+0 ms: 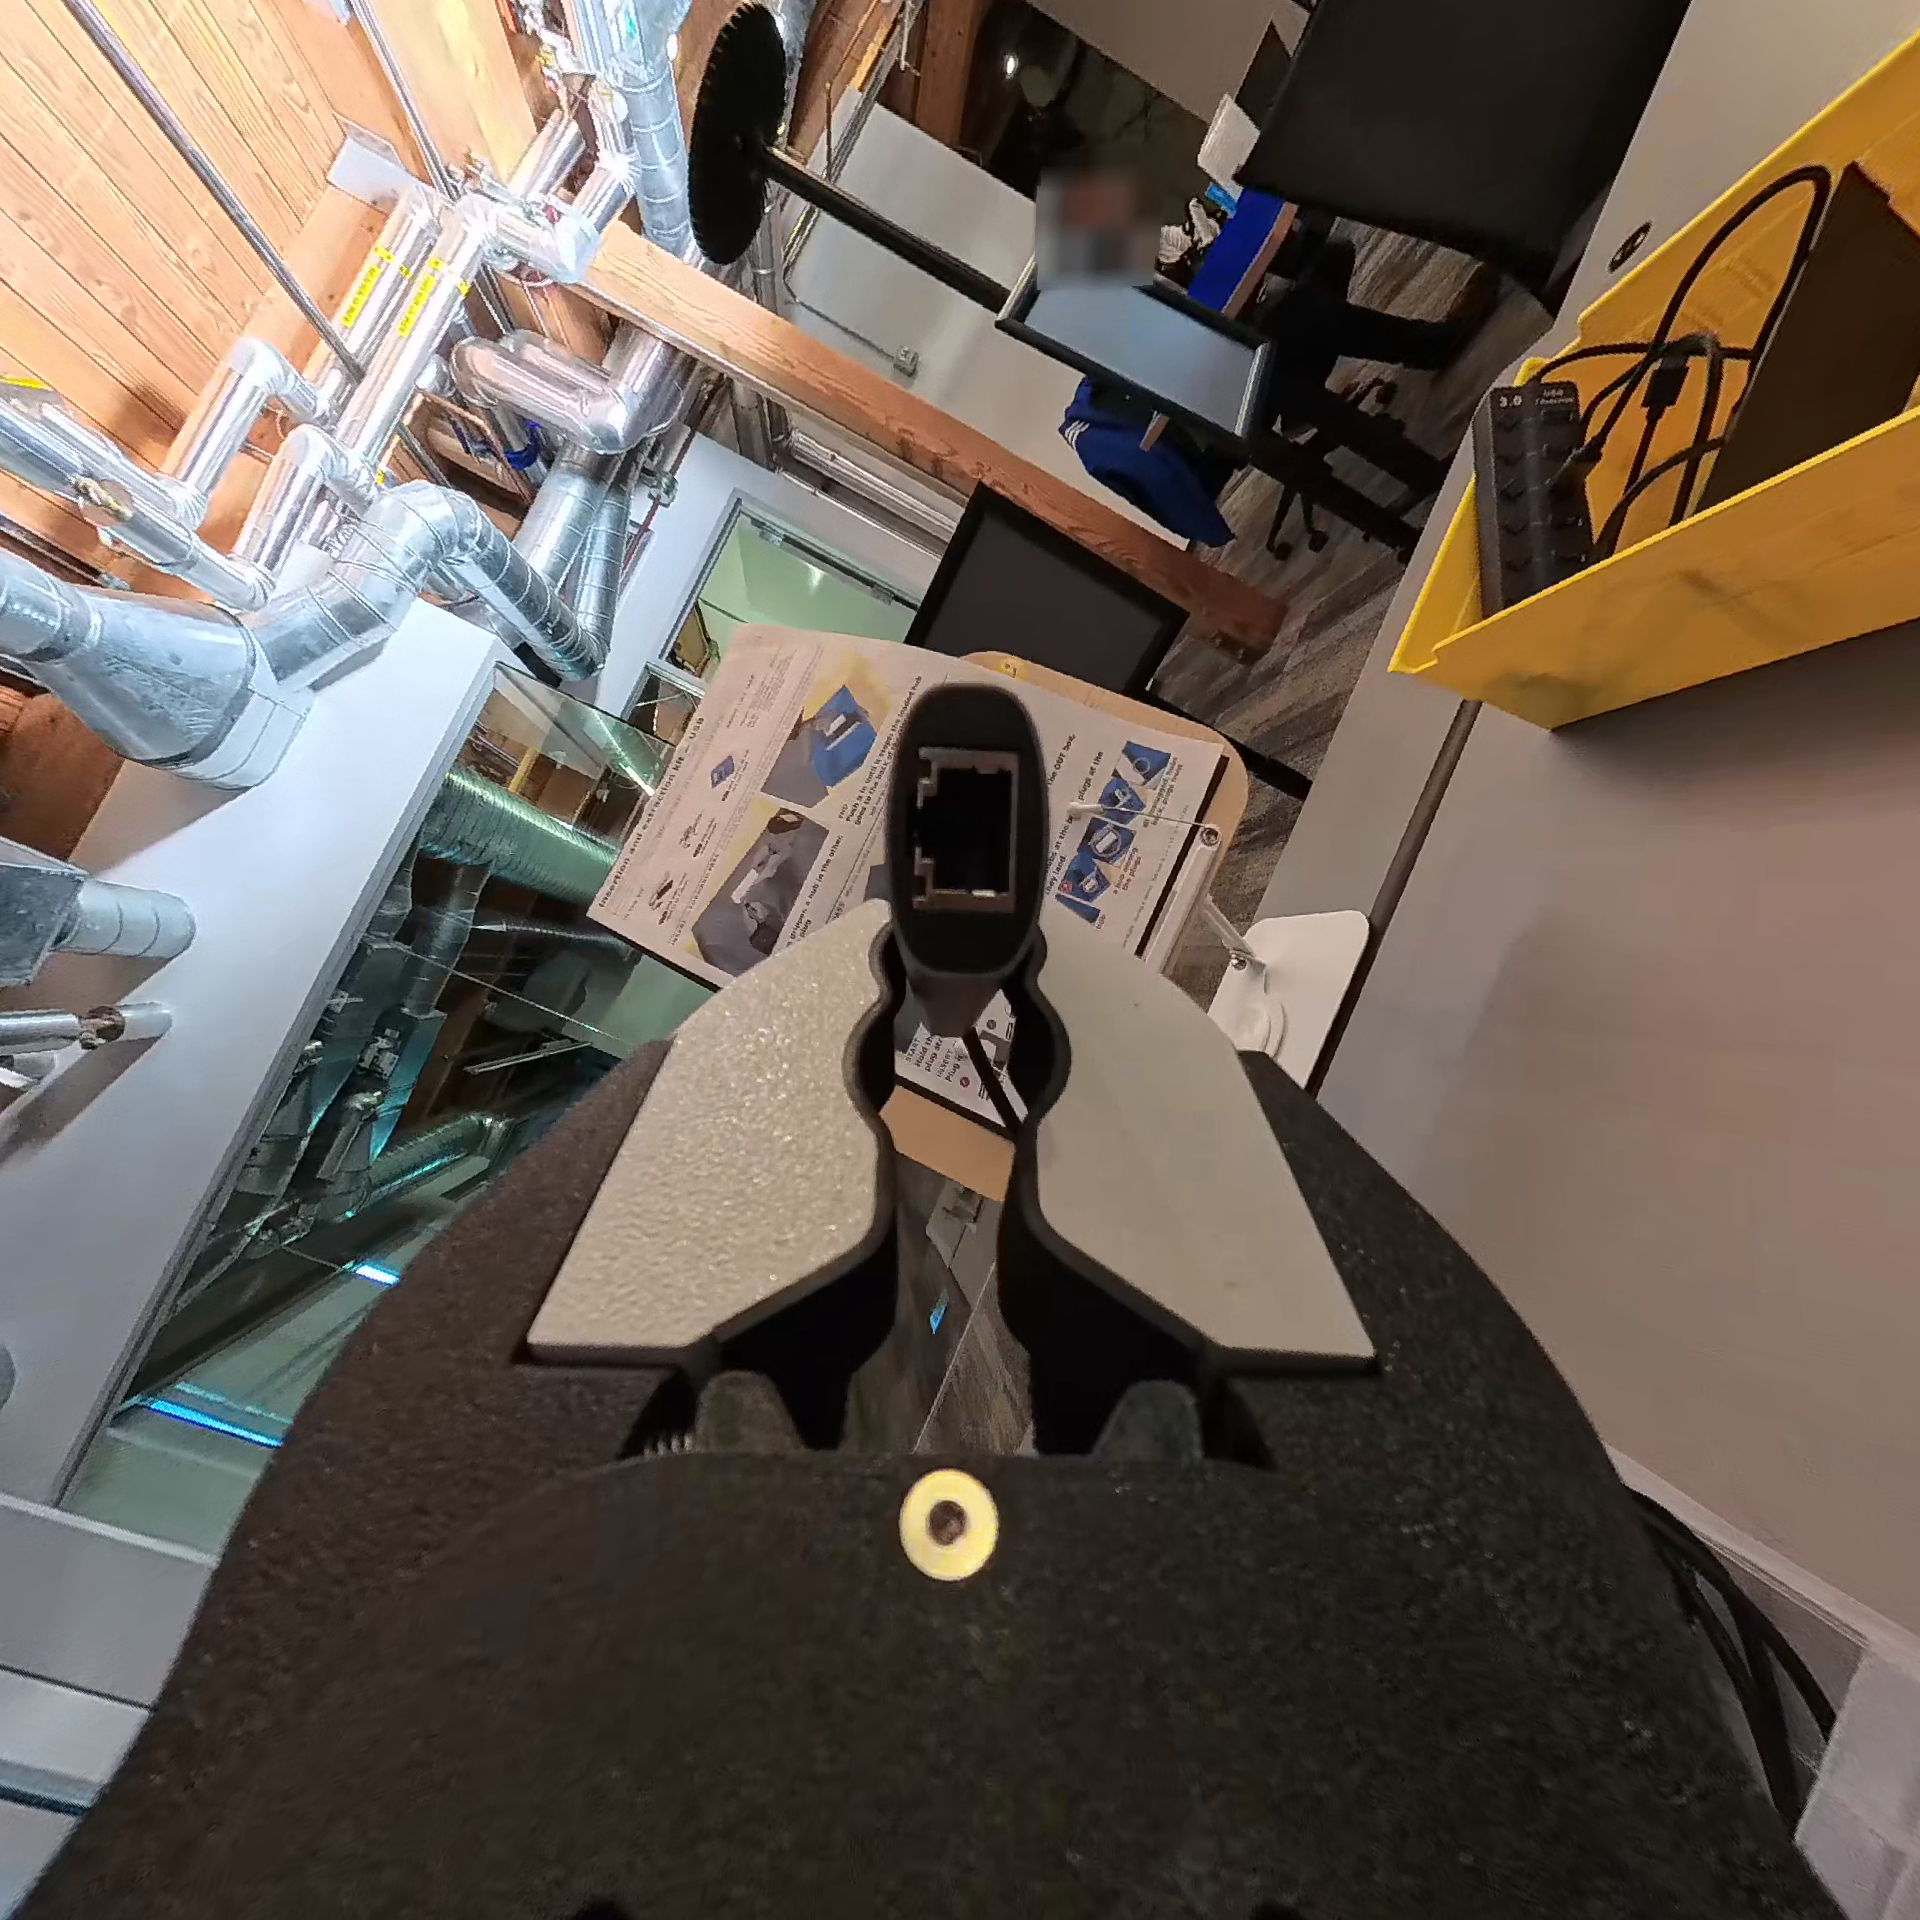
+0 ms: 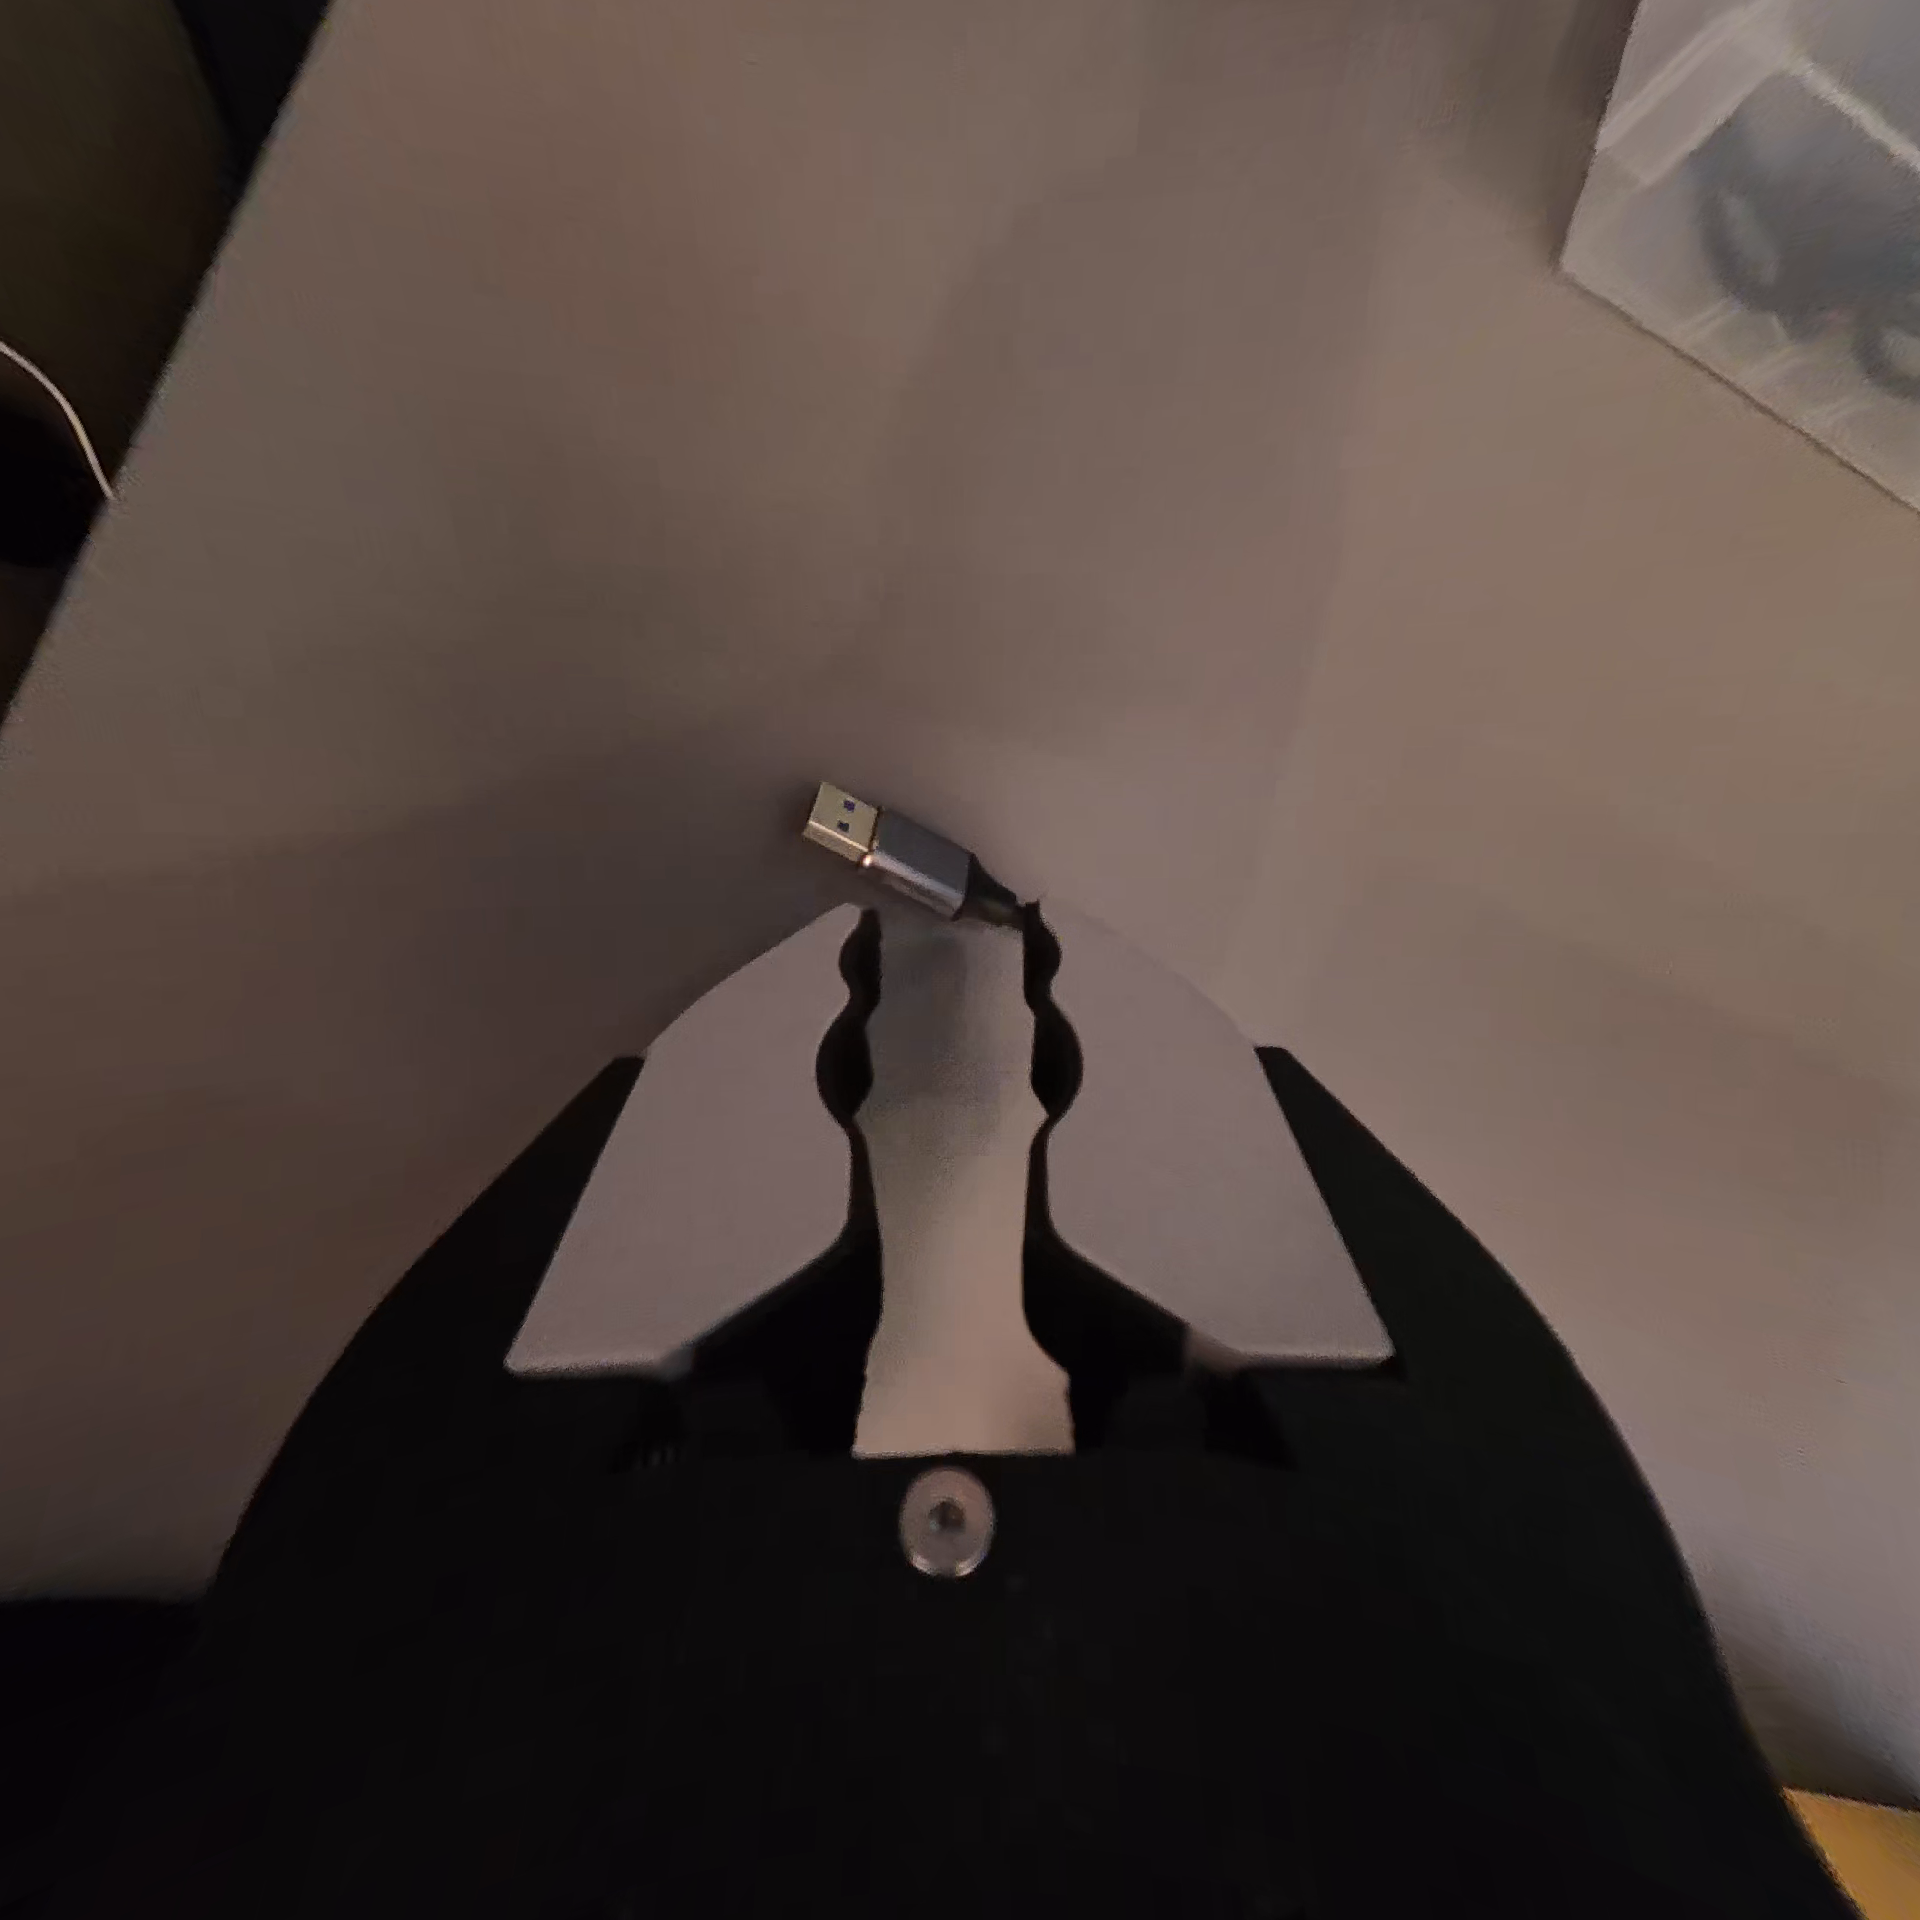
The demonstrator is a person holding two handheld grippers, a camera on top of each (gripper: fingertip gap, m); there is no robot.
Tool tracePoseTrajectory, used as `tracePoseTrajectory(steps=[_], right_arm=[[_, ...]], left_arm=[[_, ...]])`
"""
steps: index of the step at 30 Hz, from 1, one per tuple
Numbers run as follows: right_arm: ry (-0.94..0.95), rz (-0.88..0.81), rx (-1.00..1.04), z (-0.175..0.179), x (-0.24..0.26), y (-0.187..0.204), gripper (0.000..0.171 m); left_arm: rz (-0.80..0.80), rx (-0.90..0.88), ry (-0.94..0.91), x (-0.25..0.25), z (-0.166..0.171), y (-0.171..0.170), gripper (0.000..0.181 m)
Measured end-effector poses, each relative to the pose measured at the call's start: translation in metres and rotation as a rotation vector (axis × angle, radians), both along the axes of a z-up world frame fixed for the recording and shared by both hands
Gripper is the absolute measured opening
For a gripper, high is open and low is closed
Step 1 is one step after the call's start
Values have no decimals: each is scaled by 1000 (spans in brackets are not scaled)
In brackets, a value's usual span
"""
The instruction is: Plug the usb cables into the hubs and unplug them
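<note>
The left claw (image 1: 961, 961) is clamped on a black hub (image 1: 964, 821), gripping its narrow lower end so that the square metal-lined socket on its end faces the camera; a thin black cord runs down between the fingers. Off to the right a yellow bin (image 1: 1662, 582) holds another dark hub and looped black cables. The right claw (image 2: 948, 914) stands apart over the pale table (image 2: 1039, 468), with a silver USB plug (image 2: 894, 850) lying at its tips, seemingly touching the right finger, though the dim view leaves that unsure.
</note>
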State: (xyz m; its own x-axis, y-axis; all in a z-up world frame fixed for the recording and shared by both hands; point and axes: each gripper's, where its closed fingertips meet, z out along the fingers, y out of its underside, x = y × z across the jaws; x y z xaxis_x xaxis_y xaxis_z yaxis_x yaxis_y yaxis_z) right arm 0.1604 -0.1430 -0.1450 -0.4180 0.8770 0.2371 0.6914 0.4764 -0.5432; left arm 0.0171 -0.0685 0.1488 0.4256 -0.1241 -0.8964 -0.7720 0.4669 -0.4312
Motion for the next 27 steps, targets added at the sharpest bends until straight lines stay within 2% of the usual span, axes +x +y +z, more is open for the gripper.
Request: tracePoseTrajectory(steps=[3, 7, 15, 18, 21, 23, 27], right_arm=[[-7, 29, 27, -11, -7, -1, 34], [20, 55, 5, -13, -23, 3, 23], [29, 124, -8, -13, -71, 13, 18], [16, 130, -92, -15, -87, 15, 14], [1, 52, -224, -11, -100, 21, 9], [115, 49, -334, 18, -108, 15, 8], [354, 55, -505, 110, -110, 16, 8]], left_arm=[[-1, 0, 2, 1, 0, -2, 17], [2, -3, 10, 2, -1, -2, 17], [4, -18, 35, 9, -6, 3, 17], [11, -27, 45, 10, -9, 5, 17], [24, -27, 47, 7, -10, 7, 17], [34, -23, 43, 3, -9, 7, 17], [54, -1, 21, -7, -3, 6, 17]])
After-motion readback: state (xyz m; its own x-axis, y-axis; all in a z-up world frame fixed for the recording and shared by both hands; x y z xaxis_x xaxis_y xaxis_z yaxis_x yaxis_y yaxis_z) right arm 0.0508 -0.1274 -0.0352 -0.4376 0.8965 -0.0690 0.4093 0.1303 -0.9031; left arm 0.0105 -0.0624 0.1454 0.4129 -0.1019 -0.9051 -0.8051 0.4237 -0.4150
